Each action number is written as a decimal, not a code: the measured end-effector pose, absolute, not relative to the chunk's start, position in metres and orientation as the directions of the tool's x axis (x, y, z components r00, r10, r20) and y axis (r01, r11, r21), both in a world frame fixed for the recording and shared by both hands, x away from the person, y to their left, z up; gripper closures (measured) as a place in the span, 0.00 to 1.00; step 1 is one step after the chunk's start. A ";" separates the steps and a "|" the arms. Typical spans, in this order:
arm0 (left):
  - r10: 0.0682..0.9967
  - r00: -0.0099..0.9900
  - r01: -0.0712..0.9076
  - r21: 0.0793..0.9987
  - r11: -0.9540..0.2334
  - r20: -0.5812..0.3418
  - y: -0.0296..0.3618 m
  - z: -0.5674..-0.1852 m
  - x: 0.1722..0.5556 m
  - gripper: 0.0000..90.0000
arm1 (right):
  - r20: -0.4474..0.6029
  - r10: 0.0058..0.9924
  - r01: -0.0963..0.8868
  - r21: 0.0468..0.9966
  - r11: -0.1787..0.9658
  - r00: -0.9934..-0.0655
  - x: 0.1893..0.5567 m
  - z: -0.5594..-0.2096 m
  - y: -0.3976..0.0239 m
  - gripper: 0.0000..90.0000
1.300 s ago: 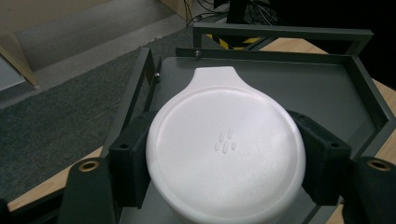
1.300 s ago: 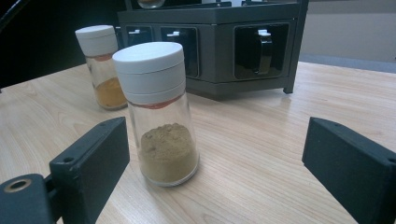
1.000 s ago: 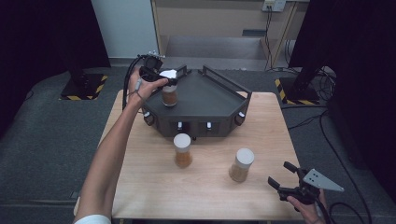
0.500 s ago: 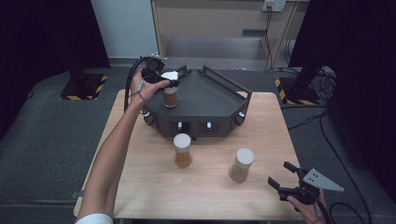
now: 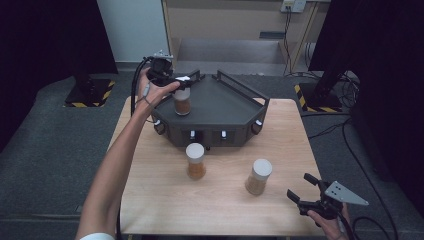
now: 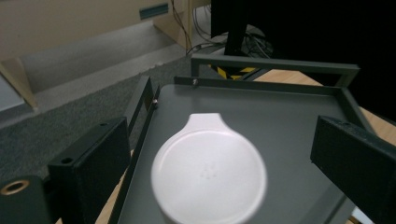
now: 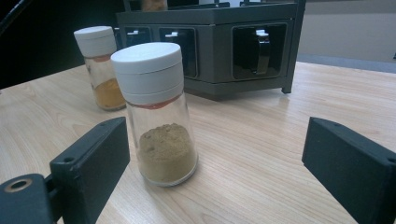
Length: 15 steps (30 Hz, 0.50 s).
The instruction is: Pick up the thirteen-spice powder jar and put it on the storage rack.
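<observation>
The spice jar [image 5: 182, 101] with a white lid [image 6: 208, 171] stands upright on the flat top of the dark rack [image 5: 225, 107], near its left rear corner. Our left gripper [image 5: 176, 81] hangs right over it; its jaws have just been opening and now stand released on either side of the lid, apart from it. On the desk [image 5: 150, 200] in front of the rack stand two more jars, one with orange powder [image 5: 195, 161] and one with brown powder [image 5: 258, 176]. Our right gripper [image 5: 301, 189] rests at the desk's near right corner, jaws spread wide and empty, the brown jar [image 7: 157, 116] just ahead.
</observation>
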<state>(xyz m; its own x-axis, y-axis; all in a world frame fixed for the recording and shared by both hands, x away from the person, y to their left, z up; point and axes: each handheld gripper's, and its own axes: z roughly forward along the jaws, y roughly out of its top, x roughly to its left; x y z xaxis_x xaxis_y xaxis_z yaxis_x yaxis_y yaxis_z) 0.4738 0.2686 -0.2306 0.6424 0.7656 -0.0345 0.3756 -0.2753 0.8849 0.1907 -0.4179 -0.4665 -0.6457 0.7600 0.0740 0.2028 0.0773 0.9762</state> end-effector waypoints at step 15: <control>0.594 0.804 0.175 0.956 -0.233 -0.002 0.293 -0.215 0.420 0.04 | 0.070 0.757 0.199 0.977 0.081 -0.650 0.190 -0.466 -0.416 0.09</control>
